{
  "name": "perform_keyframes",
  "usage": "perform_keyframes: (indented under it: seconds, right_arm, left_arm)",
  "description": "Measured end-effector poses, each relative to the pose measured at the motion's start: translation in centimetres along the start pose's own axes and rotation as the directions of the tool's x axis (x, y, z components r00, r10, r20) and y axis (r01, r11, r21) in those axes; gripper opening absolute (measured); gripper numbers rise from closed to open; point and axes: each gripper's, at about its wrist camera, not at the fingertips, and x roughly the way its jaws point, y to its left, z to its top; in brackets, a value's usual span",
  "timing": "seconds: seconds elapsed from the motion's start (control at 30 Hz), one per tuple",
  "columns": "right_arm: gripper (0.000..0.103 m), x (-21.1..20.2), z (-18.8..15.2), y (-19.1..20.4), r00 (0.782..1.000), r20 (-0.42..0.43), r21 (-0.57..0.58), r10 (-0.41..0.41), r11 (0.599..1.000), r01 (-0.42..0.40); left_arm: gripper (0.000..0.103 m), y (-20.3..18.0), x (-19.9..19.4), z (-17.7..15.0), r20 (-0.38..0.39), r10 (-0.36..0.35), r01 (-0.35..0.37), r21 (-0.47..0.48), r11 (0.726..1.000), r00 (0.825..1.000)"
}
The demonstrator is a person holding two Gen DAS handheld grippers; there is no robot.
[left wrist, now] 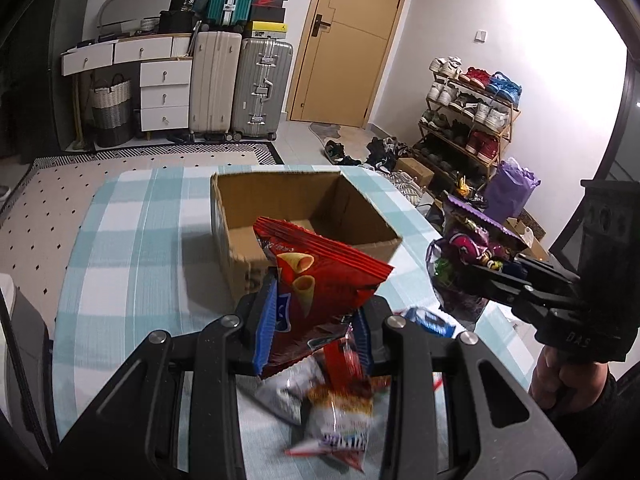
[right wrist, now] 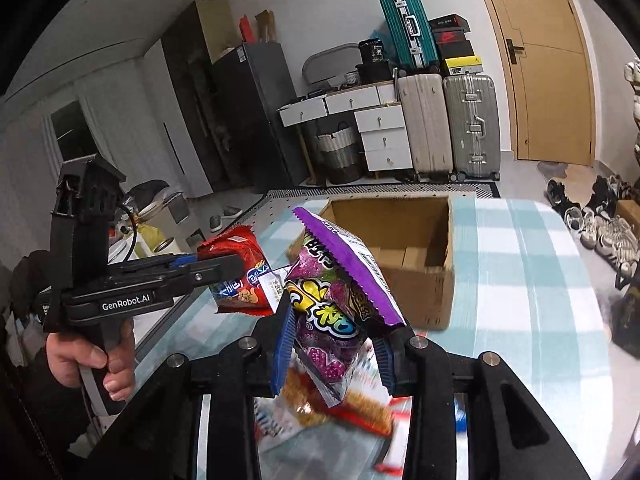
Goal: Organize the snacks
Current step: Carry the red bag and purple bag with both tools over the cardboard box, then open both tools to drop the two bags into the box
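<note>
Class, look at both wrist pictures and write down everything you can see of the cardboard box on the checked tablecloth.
The cardboard box is plain brown corrugated card, roughly square, standing upright on the blue-and-white checked tablecloth. Its top is open; no flaps stand up. The front rim looks worn and slightly torn. The right wrist view shows folded bottom flaps inside and no snacks. Dark print on its front wall is partly hidden by the red snack bag, which the left gripper holds in front of it. Neither gripper touches the box.

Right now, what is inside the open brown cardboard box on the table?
The open brown cardboard box shows only bare cardboard walls and part of its floor; no snack is visible inside. The near corner of the floor is hidden behind the purple snack bag.
</note>
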Motion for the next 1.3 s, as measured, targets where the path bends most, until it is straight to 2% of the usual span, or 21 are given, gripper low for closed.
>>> perform_keyframes:
  seconds: [0.6,0.8,1.07,1.13,1.2,1.27,1.3]
  right_arm:
    - [0.035,7.9,9.1,-4.4,0.998,-0.050,0.011,-0.036,0.999,0.037]
    - [0.035,11.5,10.1,-6.1,0.994,-0.095,0.028,-0.051,0.998,0.054]
    - [0.036,14.5,8.8,-7.2,0.989,-0.128,0.030,-0.072,0.997,0.076]
    - [0.042,15.3,8.6,-7.4,0.988,-0.148,0.039,-0.052,0.998,0.058]
    - [0.069,15.3,8.2,-7.7,0.988,-0.141,0.042,-0.058,0.997,0.064]
    - [0.080,15.1,8.1,-8.0,0.989,-0.118,0.033,-0.094,0.995,0.098]
    - [0.080,14.7,8.1,-8.1,0.990,-0.101,0.029,-0.104,0.994,0.107]
  left_arm:
    - [0.030,1.1,8.9,12.0,-0.036,0.020,-0.019,0.012,1.000,0.999]
    - [0.030,2.2,12.9,13.5,-0.076,0.030,-0.030,0.003,1.000,0.997]
    - [0.030,3.7,17.3,12.1,-0.124,0.013,-0.018,-0.038,0.999,0.992]
    - [0.038,4.1,18.3,11.9,-0.137,0.029,-0.035,-0.043,0.998,0.990]
    - [0.072,4.5,19.1,11.6,-0.163,0.047,-0.055,-0.040,0.998,0.986]
    - [0.073,5.0,18.7,11.2,-0.136,0.068,-0.074,-0.037,0.997,0.988]
    - [0.074,5.2,18.6,11.2,-0.129,0.082,-0.086,-0.031,0.996,0.988]
